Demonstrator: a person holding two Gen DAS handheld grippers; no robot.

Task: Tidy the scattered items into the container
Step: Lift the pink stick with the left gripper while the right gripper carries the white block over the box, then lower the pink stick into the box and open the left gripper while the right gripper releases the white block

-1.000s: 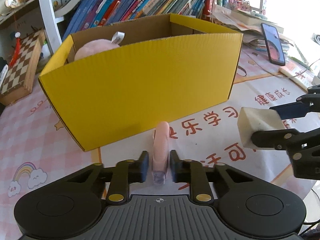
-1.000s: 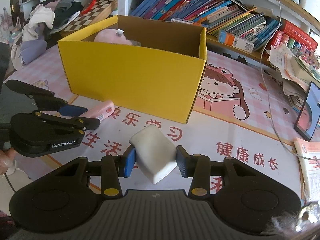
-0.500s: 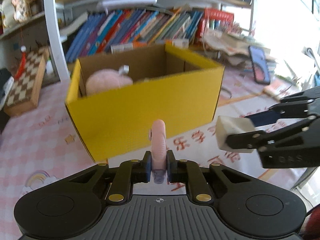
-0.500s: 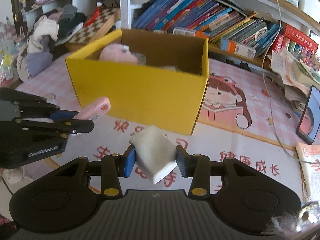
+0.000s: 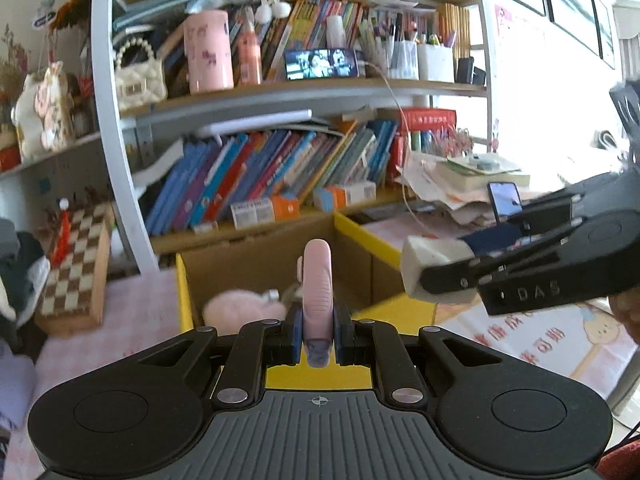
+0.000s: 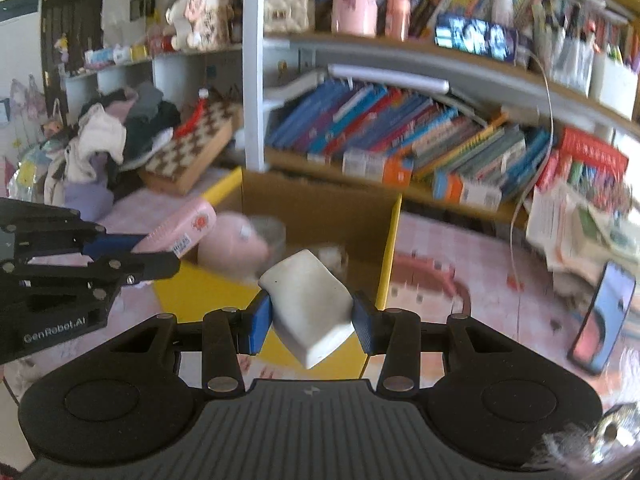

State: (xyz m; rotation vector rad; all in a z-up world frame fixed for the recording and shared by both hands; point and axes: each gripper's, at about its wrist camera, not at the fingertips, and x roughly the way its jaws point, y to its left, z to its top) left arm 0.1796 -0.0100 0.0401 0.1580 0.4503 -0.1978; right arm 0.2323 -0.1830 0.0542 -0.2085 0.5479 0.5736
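The open yellow cardboard box with a plain brown inside stands on the pink patterned table mat in front of me, and a round, fluffy pink plush toy already lies at its bottom, beside something clear that is too blurred in my right view to name. My left gripper is clamped on a slim pink oblong case with rounded ends, which it holds edge-on and upright, above the box's near wall; in my right view the same case shows a small red print and a barcode label on its flat face. My right gripper pinches a white, soft-looking rectangular block between its blue pads, tilted with one corner down, also above the near edge of the box. The two grippers are side by side and apart, neither item touching the box. Behind the box stands a white-framed shelf packed with leaning books, a wooden chessboard propped to its left, and a phone lying on the mat to the right.
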